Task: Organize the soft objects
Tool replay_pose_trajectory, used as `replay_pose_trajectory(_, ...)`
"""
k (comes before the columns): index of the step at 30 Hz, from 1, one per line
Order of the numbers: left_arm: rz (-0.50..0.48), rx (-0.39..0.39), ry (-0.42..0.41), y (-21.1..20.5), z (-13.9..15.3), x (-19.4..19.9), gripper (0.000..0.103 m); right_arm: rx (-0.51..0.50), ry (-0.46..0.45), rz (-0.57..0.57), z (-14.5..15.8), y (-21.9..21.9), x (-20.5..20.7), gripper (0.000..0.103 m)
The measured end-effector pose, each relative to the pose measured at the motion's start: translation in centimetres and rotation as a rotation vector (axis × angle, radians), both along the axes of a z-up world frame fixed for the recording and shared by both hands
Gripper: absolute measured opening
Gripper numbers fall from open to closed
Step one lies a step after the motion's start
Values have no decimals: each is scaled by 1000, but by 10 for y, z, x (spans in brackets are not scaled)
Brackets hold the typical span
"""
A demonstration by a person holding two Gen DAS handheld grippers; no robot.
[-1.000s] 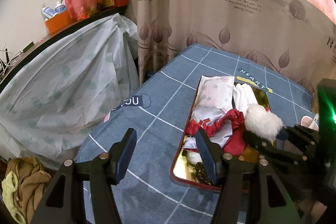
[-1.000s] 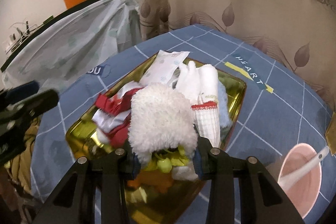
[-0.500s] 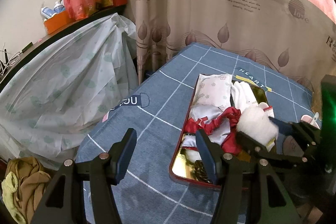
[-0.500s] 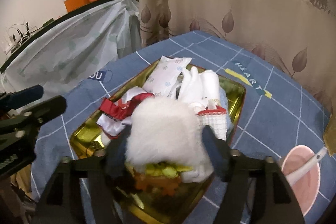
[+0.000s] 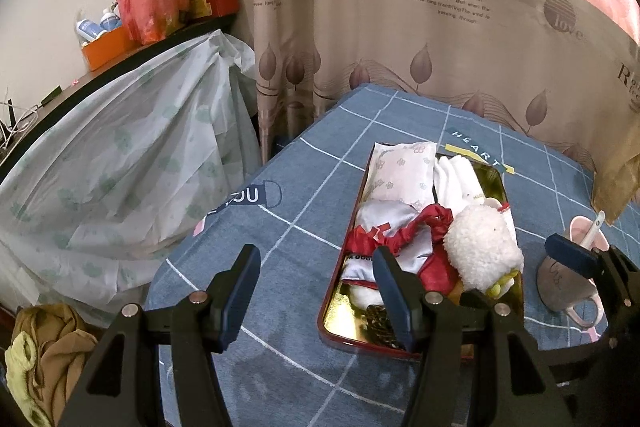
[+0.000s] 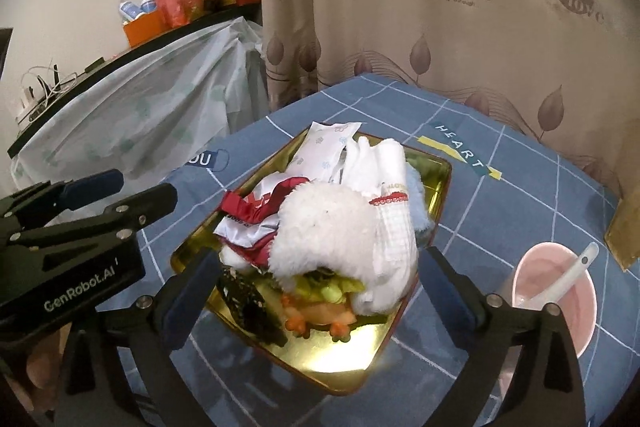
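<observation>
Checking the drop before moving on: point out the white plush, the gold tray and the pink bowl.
white plush [image 6: 336, 227]: right wrist view, middle of its fluffy back.
gold tray [image 6: 332, 363]: right wrist view, bare floor near its front corner.
pink bowl [image 6: 588, 331]: right wrist view, its right rim.

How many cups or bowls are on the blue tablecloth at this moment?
2: a pink bowl holding a white spoon, right of the gold tray, and a grey mug nearer the camera, visible only in the left wrist view. Others may lie outside the frames.
</observation>
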State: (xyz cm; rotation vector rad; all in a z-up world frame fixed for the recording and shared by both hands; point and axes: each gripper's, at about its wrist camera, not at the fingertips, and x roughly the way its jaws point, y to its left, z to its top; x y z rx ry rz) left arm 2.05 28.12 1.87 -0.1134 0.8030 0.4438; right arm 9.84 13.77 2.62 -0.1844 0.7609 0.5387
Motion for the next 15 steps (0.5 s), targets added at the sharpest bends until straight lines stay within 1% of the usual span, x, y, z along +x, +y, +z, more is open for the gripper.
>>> replay_pose_trajectory(5,-1,4,-6,-2,1,-1,60,8,16,-19,-3,-8,-4,98)
replay_pose_trajectory(12,-5,13,-8,-4,3,-1,60,2,58,-89,-11,-26,-13,100)
replay_pose_trajectory(15,-8,16,-7,-4,3,-1,60,-1,55,-111,-11,-32,-18,101)
